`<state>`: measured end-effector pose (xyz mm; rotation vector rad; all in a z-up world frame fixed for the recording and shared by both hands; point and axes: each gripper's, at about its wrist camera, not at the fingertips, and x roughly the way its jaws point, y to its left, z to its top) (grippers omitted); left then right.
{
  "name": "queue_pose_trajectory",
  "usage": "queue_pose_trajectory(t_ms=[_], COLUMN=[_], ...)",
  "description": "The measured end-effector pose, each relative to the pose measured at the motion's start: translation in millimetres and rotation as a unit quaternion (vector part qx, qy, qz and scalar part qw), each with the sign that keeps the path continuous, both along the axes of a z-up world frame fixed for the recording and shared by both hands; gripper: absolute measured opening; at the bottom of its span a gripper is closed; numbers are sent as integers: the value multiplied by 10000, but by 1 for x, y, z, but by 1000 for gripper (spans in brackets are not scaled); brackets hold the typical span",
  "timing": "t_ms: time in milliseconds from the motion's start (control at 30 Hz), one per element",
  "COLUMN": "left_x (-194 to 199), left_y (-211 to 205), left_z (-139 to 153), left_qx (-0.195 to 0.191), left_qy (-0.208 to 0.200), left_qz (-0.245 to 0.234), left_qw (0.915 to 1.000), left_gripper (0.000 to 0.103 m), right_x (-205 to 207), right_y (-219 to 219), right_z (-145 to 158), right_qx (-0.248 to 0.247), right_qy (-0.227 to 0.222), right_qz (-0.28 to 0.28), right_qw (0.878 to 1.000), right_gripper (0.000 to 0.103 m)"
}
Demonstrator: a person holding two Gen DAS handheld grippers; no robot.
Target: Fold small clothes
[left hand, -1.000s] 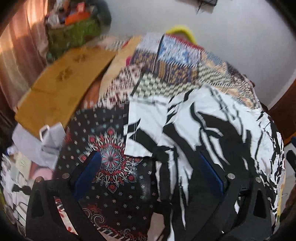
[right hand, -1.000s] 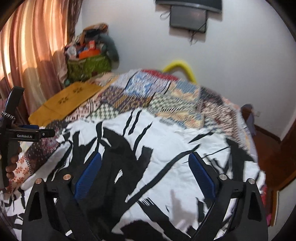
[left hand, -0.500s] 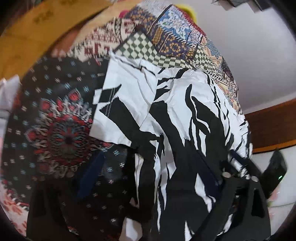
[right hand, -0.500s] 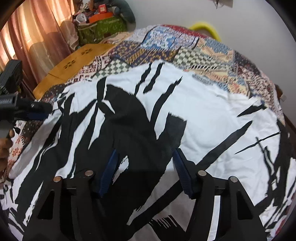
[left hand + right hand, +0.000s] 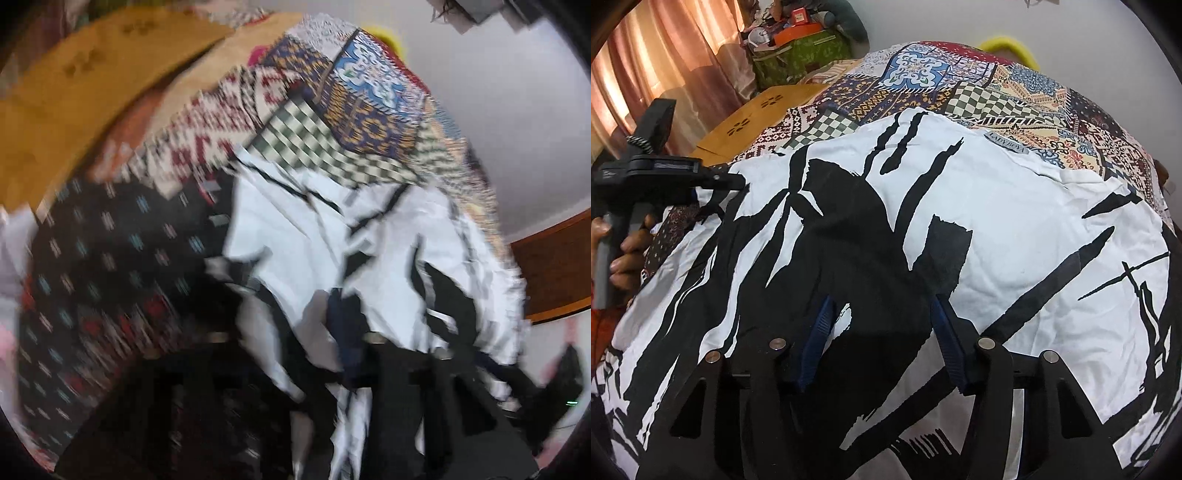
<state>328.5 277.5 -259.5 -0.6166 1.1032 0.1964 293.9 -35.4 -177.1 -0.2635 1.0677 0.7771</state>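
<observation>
Across the middle of the right wrist view, a black-and-white garment (image 5: 1015, 229) is lying spread over a patchwork bedspread (image 5: 1008, 99). At the lower edge the right gripper (image 5: 882, 328) is narrowing onto the cloth — fabric is sitting between its blue pads (image 5: 820, 325), whether pinched I cannot tell. At the left edge the left gripper (image 5: 738, 181) — a hand (image 5: 626, 243) is gripping it — is closing on the garment's edge; its own view is blurred.

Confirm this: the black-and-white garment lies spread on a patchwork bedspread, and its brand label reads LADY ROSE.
Not quite. The black-and-white garment does lie spread on the patchwork bedspread, but its brand label reads LADY BOYA, not LADY ROSE; the right wrist view shows it.
</observation>
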Motion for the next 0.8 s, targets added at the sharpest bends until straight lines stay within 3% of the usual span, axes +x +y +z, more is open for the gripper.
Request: queue_pose_trajectory(t_ms=[67, 100, 267, 333, 433, 533, 600, 800], left_x=[7, 8, 9, 9, 9, 5, 6, 14], left_y=[-5, -6, -25, -44, -79, -121, -144, -183], left_z=[2, 5, 43, 68, 99, 117, 113, 50], left_qx=[477, 611, 1398, 1797, 2054, 2102, 1965, 1748], left_qy=[87, 60, -386, -662, -1069, -1389, -1363, -523], left_qz=[-150, -218, -430, -669, -1156, -1771, -2076, -2709], left_qw=[9987, 9979, 9885, 9792, 9659, 9514, 9485, 9452], left_gripper=[6, 4, 4, 4, 4, 4, 4, 4], right_x=[0, -1, -1, -2, -3, -2, -4, -15], right_y=[1, 1, -2, -7, -15, -28, -39, -65], right_z=[0, 0, 4, 11, 27, 45, 58, 77], right_qx=[-2, -3, 70, 151, 249, 365, 417, 388], right_qy=[4, 2, 103, 84, -68, -199, -300, -455], right_qz=[-1, -1, -32, -86, -187, -346, -449, -649], right_qw=[10000, 10000, 9999, 9998, 9995, 9985, 9977, 9961], right_gripper=[51, 51, 51, 51, 51, 51, 51, 51])
